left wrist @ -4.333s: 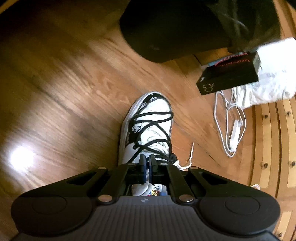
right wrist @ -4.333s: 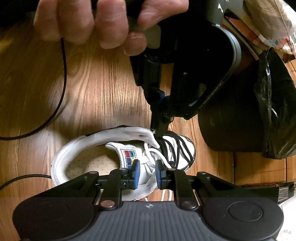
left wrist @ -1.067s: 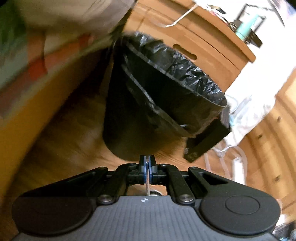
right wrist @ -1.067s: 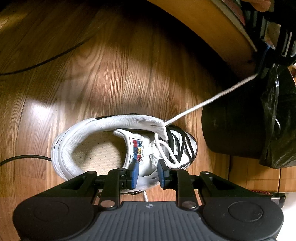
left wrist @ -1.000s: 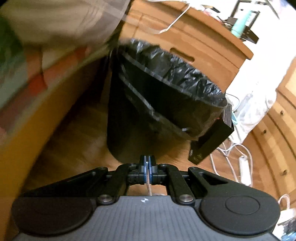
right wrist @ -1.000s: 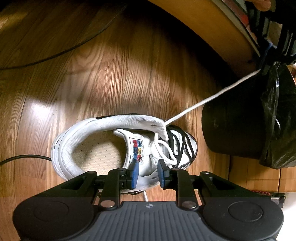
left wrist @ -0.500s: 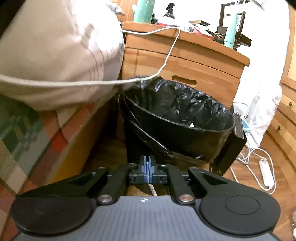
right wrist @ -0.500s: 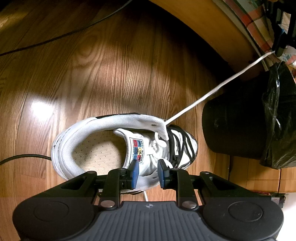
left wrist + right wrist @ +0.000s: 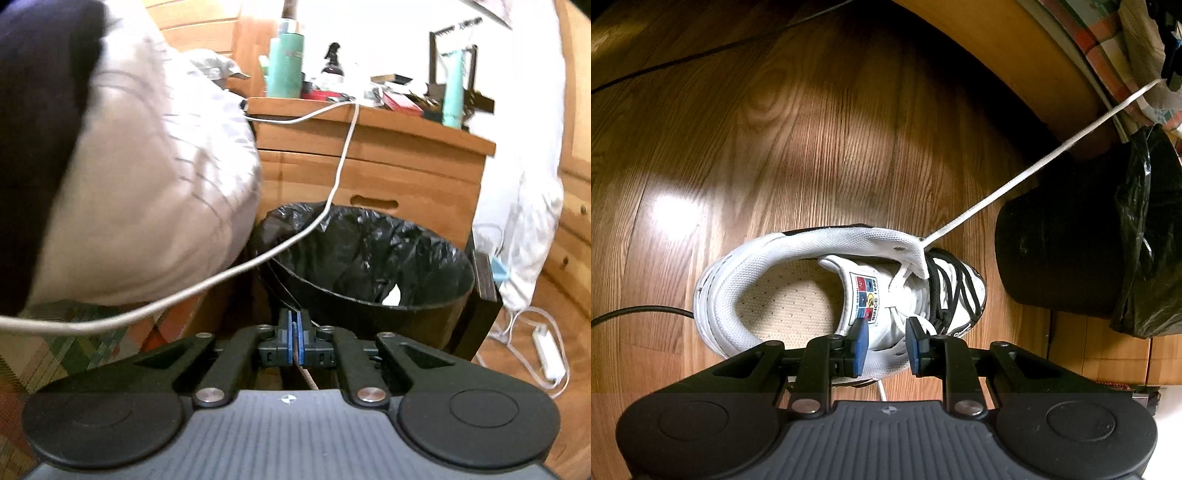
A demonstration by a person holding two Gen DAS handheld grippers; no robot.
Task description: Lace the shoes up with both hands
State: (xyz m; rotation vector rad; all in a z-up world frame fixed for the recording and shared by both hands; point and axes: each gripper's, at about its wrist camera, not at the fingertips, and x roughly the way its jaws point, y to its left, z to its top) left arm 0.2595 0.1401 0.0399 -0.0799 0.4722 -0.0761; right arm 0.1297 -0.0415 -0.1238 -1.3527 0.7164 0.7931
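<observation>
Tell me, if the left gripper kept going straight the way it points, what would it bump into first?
Most likely the black-lined trash bin. The left gripper, shut on the white shoelace, aims at the bin's near wall and rim just ahead. Depth is hard to judge, but nothing else shows in between.

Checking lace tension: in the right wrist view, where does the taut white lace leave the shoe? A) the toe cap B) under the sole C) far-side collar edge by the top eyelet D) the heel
C: the white lace runs straight from the far collar edge of the shoe, beside the top eyelet, up to the left tongs.
</observation>
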